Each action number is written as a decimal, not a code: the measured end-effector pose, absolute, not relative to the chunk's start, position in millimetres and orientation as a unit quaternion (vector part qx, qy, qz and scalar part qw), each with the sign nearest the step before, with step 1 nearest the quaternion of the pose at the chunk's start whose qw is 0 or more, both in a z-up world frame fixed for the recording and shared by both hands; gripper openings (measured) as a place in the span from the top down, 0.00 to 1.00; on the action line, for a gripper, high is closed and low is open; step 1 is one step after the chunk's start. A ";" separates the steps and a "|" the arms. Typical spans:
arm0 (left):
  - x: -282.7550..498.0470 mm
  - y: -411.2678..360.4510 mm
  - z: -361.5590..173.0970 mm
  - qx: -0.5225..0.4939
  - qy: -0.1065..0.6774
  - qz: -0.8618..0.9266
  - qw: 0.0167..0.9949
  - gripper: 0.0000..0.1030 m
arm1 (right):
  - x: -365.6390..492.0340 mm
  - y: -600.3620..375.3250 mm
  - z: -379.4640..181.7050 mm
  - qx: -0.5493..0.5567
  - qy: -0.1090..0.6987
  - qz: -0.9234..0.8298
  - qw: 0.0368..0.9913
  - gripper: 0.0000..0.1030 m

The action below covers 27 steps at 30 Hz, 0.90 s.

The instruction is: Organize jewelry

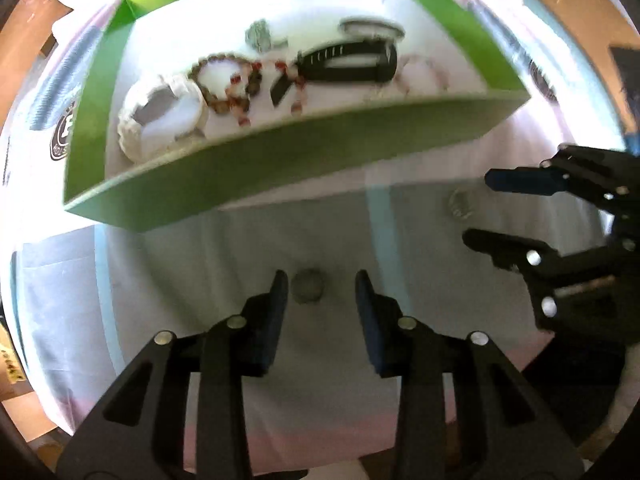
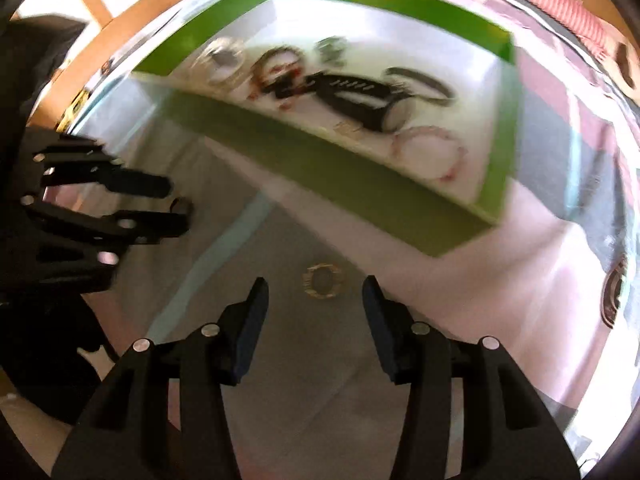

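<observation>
A small round ring (image 2: 323, 281) lies on the pale cloth (image 2: 280, 360) in front of the green box (image 2: 360, 196), just outside its near wall. The right hand-held gripper (image 2: 316, 320) hovers above this ring with its fingers spread wide, and the ring shows in the gap between them, not touched. A second small round piece (image 1: 307, 287), too blurred to name, lies on the same cloth between the wide open fingers of the left hand-held gripper (image 1: 322, 304), also apart from both fingers.

Inside the box, on its white floor, lie a black watch (image 1: 352, 62), a brown bead bracelet (image 1: 224, 80), a white bracelet (image 1: 160, 120), a pale pink bead bracelet (image 2: 426, 152) and a thin dark bangle (image 1: 372, 28). They lie close together, and some overlap near the watch strap. The cloth covers the counter under the box.
</observation>
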State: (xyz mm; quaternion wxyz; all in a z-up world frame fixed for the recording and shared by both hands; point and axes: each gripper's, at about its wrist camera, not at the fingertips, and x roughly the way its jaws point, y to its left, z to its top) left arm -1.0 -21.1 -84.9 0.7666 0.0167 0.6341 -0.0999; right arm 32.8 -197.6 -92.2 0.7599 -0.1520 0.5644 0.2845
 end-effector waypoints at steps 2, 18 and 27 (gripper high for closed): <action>-0.6 -16.0 -81.6 0.011 0.632 -0.094 0.769 0.62 | 36.1 -201.8 -94.1 -0.149 0.567 0.272 0.763 0.51; -8.6 -23.0 -92.4 0.042 0.640 -0.088 0.762 0.71 | 11.7 -172.6 -101.1 -0.209 0.545 0.320 0.746 0.52; -10.7 -18.4 -95.0 0.054 0.650 -0.073 0.755 0.53 | 14.8 -170.7 -111.3 -0.224 0.552 0.292 0.748 0.52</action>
